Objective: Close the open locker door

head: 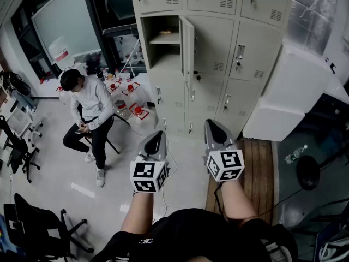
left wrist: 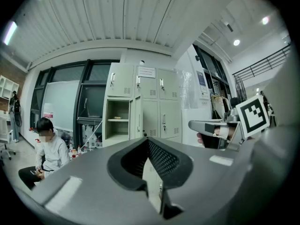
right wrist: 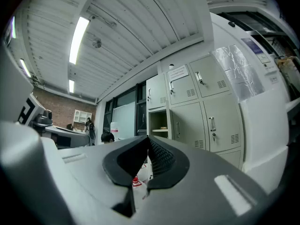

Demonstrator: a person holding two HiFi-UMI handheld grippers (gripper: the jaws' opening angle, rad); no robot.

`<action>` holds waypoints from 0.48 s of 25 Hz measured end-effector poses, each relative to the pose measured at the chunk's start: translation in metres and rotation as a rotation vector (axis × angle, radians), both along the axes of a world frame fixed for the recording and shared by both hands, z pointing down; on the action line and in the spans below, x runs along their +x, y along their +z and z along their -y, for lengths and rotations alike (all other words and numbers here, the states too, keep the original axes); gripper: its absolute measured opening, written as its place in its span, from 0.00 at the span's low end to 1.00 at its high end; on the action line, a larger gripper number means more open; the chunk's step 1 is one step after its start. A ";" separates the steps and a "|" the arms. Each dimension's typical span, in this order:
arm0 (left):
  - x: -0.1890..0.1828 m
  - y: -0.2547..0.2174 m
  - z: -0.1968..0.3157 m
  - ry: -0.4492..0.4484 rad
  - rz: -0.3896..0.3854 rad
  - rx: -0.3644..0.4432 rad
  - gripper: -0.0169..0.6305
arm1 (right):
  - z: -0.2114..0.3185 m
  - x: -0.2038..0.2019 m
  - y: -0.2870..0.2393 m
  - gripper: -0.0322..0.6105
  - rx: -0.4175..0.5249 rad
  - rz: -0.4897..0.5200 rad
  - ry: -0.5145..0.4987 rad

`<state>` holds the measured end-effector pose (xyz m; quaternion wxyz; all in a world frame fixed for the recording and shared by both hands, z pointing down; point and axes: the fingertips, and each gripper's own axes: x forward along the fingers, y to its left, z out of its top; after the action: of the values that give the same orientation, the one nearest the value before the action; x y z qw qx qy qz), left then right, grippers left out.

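Down at the near edge of the head view, the left hand-held gripper (head: 156, 138) and the right hand-held gripper (head: 213, 126) are held side by side. Each has its jaws pressed together on nothing and its tip aimed at the far bank of lockers (head: 240, 53). No part of the task looks done: the locker door (head: 187, 47) stands swung out into the room, seen edge-on, with its open compartment (head: 163, 42) and shelf exposed just to its left. The door is well apart from both tools, far ahead and roughly between them. What remains, by my judgement, is the whole job: go up to the door and push it shut.
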<state>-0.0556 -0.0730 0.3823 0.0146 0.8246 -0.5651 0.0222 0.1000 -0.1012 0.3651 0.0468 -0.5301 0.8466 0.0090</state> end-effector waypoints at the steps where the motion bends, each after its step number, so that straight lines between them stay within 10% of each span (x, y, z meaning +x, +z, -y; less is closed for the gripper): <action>1: -0.002 0.000 -0.001 -0.001 -0.001 0.001 0.03 | -0.001 -0.001 0.000 0.07 -0.002 0.007 0.000; 12: -0.024 0.001 -0.032 0.015 -0.011 0.009 0.03 | -0.034 -0.024 0.002 0.07 -0.004 -0.010 0.016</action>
<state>-0.0791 -0.0411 0.3831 0.0138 0.8291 -0.5587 0.0153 0.0764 -0.0677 0.3668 0.0416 -0.5367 0.8427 0.0102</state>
